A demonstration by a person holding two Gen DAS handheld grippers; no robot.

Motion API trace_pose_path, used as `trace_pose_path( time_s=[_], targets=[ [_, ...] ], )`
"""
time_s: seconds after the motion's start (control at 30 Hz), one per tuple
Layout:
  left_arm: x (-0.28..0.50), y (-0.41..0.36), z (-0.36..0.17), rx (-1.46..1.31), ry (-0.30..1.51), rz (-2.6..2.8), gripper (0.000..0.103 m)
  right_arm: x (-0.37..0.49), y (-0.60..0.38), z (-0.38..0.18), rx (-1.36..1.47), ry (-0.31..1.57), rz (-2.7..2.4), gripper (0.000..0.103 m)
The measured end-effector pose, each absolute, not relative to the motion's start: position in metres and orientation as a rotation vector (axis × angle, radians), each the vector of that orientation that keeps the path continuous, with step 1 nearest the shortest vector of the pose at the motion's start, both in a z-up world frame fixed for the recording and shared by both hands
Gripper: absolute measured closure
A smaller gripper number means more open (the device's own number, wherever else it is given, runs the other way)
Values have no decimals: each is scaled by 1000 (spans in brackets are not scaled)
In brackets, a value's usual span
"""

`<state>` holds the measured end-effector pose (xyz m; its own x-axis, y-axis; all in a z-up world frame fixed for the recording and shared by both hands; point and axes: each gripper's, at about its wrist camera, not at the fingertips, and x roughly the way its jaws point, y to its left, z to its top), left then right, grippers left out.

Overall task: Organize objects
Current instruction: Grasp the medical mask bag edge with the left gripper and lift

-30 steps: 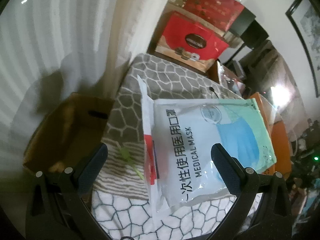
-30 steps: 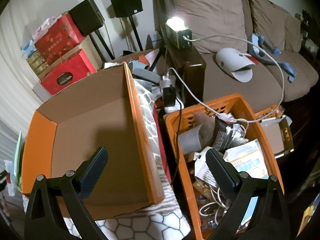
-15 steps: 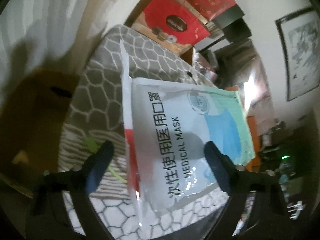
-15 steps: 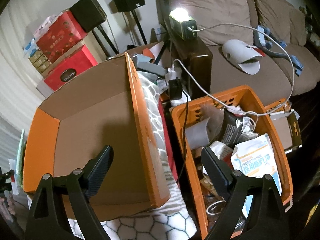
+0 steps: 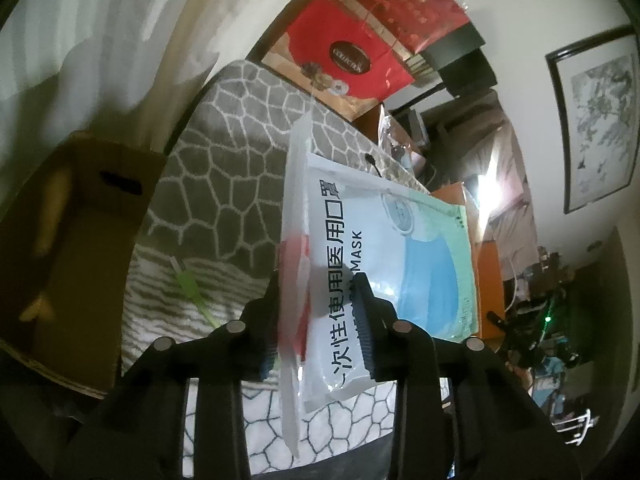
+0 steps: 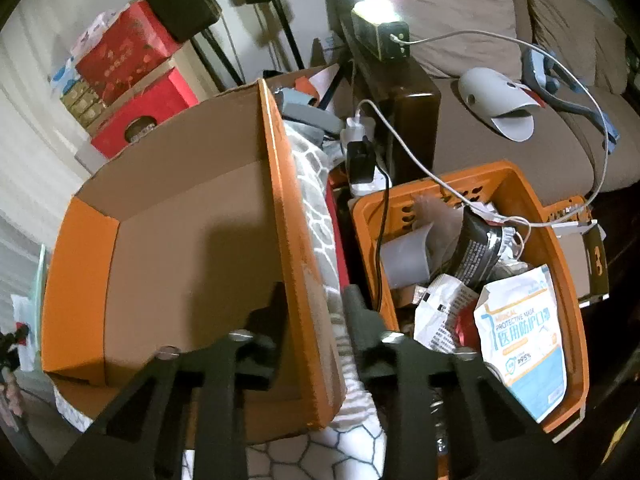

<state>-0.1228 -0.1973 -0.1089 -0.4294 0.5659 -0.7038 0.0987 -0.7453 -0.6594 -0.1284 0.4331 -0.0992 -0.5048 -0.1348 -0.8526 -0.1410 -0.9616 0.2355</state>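
A white and blue medical mask pack point(image 5: 400, 240) stands tilted up off the grey patterned cloth point(image 5: 224, 200). My left gripper point(image 5: 319, 280) is closing its jaws, and the pack's near red-marked edge sits between the pads, which press on it. In the right wrist view, my right gripper point(image 6: 316, 292) is shut on the right wall of an empty orange cardboard box point(image 6: 180, 240), one finger inside and one outside. To the right of that box, an orange plastic basket point(image 6: 516, 168) holds another mask pack point(image 6: 520, 332), packets and cables.
A brown cardboard box point(image 5: 60, 220) sits left of the cloth, and a green strip point(image 5: 188, 284) lies on it. Red gift boxes point(image 5: 348, 64) are stacked behind. A sofa point(image 6: 520, 128), a lit lamp point(image 6: 380, 32) and a white cable point(image 6: 420, 164) lie beyond the basket.
Both grippers went from wide open to closed: the left onto the mask pack, which tipped up off the cloth, and the right onto the orange box's wall.
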Motion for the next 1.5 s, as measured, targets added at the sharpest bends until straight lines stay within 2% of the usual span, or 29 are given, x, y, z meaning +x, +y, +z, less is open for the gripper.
trace_pose_path(
  time_s=[0.2, 0.4, 0.5, 0.73, 0.93, 1.0, 1.03, 1.07, 1.1, 1.13, 1.17, 1.2, 1.23, 1.5],
  targets=[
    [-120, -198, -100, -1447, -944, 2254, 77, -131, 432, -99, -1584, 402, 2682, 91],
    [-122, -196, -100, -1463, -931, 2248, 77, -142, 443, -93, -1701, 456, 2686, 86],
    [-123, -196, -99, -1462, -925, 2248, 77, -146, 441, -85, -1738, 385, 2685, 85],
    [-123, -197, -103, -1468, -950, 2229, 77, -150, 434, -76, -1782, 298, 2686, 94],
    [-122, -196, -100, -1449, -944, 2223, 78, -154, 437, -83, -1789, 349, 2675, 93],
    [-123, -195, -101, -1460, -948, 2220, 75, -154, 437, -86, -1795, 359, 2668, 92],
    [-124, -196, -102, -1466, -958, 2213, 72, -155, 435, -87, -1791, 345, 2667, 92],
    [-125, -196, -105, -1471, -971, 2197, 63, -154, 434, -87, -1789, 337, 2667, 92],
    [-125, -197, -107, -1472, -981, 2190, 61, -154, 433, -86, -1782, 322, 2668, 92],
    [-125, -196, -108, -1478, -975, 2192, 61, -155, 433, -86, -1781, 317, 2668, 93],
    [-125, -195, -108, -1480, -969, 2192, 67, -155, 433, -86, -1781, 314, 2669, 93],
    [-125, -195, -109, -1482, -966, 2189, 78, -155, 433, -86, -1783, 313, 2670, 93],
    [-125, -194, -111, -1482, -972, 2176, 82, -155, 434, -86, -1784, 312, 2673, 93],
    [-121, -197, -101, -1415, -1025, 2168, 88, -154, 435, -87, -1791, 303, 2709, 93]
  ],
)
